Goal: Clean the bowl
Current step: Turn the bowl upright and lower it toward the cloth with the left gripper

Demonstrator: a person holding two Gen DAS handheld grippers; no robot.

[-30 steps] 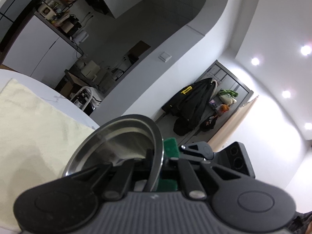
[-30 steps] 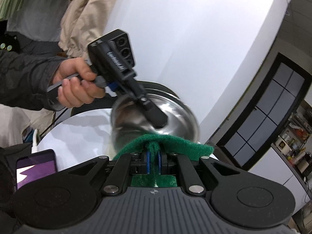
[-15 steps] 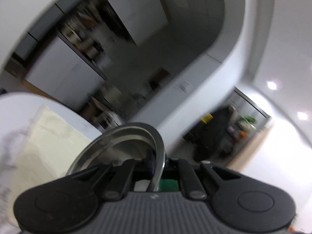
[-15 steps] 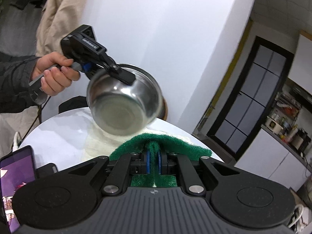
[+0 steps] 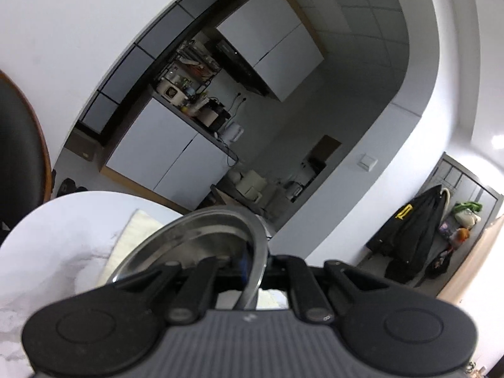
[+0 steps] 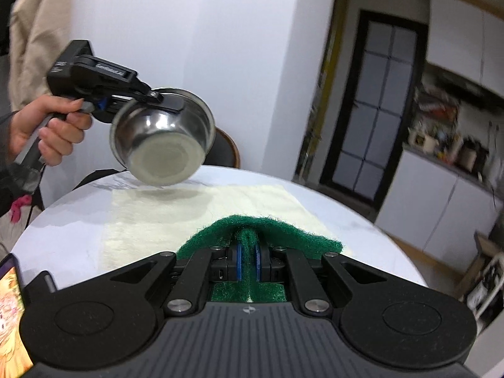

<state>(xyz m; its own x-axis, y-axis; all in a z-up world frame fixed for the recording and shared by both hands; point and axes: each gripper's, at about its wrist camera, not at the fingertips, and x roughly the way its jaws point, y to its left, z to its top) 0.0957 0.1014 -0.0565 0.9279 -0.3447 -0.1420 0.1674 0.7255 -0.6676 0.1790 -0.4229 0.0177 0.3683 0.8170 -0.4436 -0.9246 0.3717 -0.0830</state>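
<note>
Left wrist view: left gripper (image 5: 252, 271) clamped tight on the rim of the steel bowl (image 5: 201, 239), rim running between the pads at 6 o'clock. Bowl held off the round white table (image 5: 56, 226), opening tipped toward 10 o'clock. Cream cloth (image 5: 132, 230) flat on the table just past the bowl. Kitchen cabinets (image 5: 163, 154) far off toward 11 o'clock.

Right wrist view: right gripper (image 6: 248, 263) pinched narrow on a folded green scouring pad (image 6: 261, 230) at 6 o'clock. Bowl (image 6: 162, 143) up at 10 o'clock, hanging above the cloth (image 6: 201, 208), outer base facing the camera, gripped at its upper rim by the left gripper (image 6: 163, 100) in a hand (image 6: 47, 126). Pad and bowl well apart, no contact. Phone (image 6: 11, 312) at 8 o'clock on the table edge.

Progress, as a judgement: tools in hand and bowl presented, yet no scrubbing visible now; wiping inside and out, then setting the bowl down, probably left.
</note>
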